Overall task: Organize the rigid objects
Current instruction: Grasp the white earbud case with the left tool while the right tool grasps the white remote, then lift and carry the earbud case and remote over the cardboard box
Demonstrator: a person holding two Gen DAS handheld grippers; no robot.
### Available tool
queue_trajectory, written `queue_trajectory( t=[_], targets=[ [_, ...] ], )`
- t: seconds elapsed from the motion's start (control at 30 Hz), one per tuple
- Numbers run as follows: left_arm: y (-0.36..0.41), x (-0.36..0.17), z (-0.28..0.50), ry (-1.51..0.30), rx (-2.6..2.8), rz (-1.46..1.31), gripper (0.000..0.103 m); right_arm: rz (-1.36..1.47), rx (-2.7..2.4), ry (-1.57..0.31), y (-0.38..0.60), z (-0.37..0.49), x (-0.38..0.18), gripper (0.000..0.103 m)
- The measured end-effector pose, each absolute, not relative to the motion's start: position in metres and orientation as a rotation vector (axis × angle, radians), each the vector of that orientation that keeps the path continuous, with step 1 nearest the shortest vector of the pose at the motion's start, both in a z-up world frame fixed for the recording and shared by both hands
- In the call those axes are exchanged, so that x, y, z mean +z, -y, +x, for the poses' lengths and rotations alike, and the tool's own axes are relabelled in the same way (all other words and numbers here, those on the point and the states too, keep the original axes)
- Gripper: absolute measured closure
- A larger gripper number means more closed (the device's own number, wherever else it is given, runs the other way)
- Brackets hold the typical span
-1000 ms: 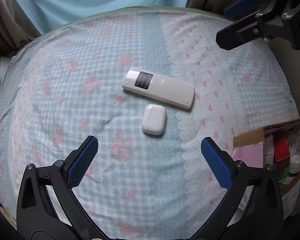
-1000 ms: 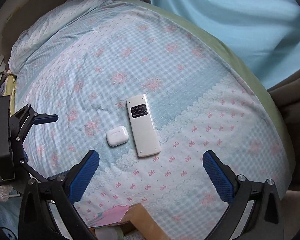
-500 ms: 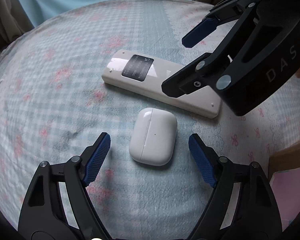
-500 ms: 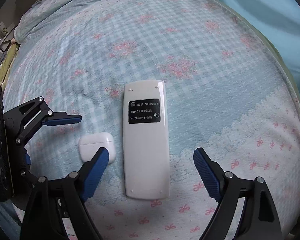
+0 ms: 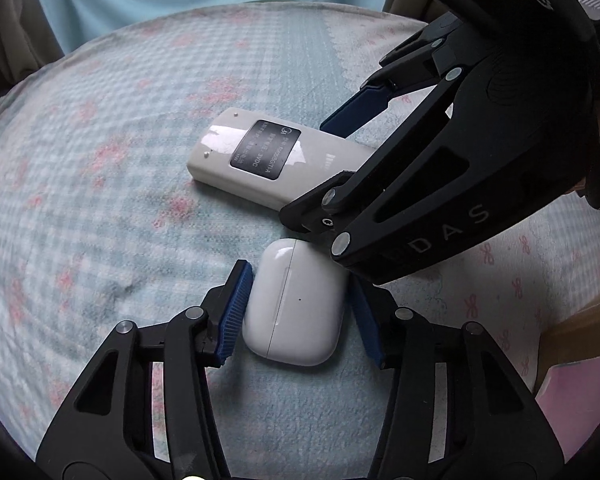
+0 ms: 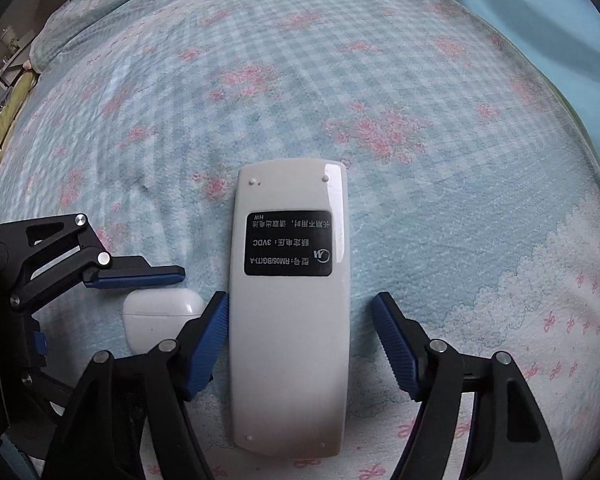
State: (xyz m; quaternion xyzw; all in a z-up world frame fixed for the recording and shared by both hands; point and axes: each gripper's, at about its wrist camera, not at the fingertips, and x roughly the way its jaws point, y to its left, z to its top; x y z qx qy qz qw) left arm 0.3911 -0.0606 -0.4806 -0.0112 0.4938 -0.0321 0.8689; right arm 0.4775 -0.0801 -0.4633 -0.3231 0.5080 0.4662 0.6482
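Note:
A white earbud case (image 5: 296,304) lies on the checked bedspread between the blue pads of my left gripper (image 5: 300,316); both pads touch its sides. It also shows in the right wrist view (image 6: 160,312). A white remote (image 6: 290,312) lies face down, label up, between the fingers of my right gripper (image 6: 304,344). The left pad (image 6: 206,340) touches the remote; the right pad (image 6: 396,348) stands a little off it. The remote also shows in the left wrist view (image 5: 268,156), partly hidden by the right gripper (image 5: 440,168).
The bedspread (image 6: 340,80) is blue check with pink flowers and a lace band. A cardboard box edge (image 5: 580,328) with something pink inside sits at the right. A light blue curtain (image 5: 180,0) hangs beyond the bed.
Both grippers have come down to the bed. The left jaws have narrowed onto the earbud case. The right jaws have narrowed around the remote.

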Motion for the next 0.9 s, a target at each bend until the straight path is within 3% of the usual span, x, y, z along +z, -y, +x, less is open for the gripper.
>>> queue_trajectory(
  t=[0.07, 0.63, 0.73, 0.8, 0.9],
  targets=[
    [0.059, -0.48, 0.39, -1.027, -0.069, -0.033, 0.058, -0.74, 1.075, -1.138, 0.078, 0.473, -0.462, 0.049],
    [0.053, -0.453, 0.363, -0.992, -0.077, -0.053, 0.06, -0.615, 1.031, -1.166, 0.079, 0.466, -0.441, 0.049],
    [0.05, -0.446, 0.356, -0.987, -0.075, -0.069, 0.063, -0.588, 1.014, -1.158, 0.081, 0.465, -0.43, 0.049],
    [0.048, -0.444, 0.352, -0.989, -0.073, -0.08, 0.073, -0.573, 1.006, -1.15, 0.082, 0.463, -0.424, 0.049],
    [0.047, -0.441, 0.346, -0.985, -0.08, -0.092, 0.075, -0.558, 0.996, -1.141, 0.084, 0.459, -0.416, 0.049]
  ],
)
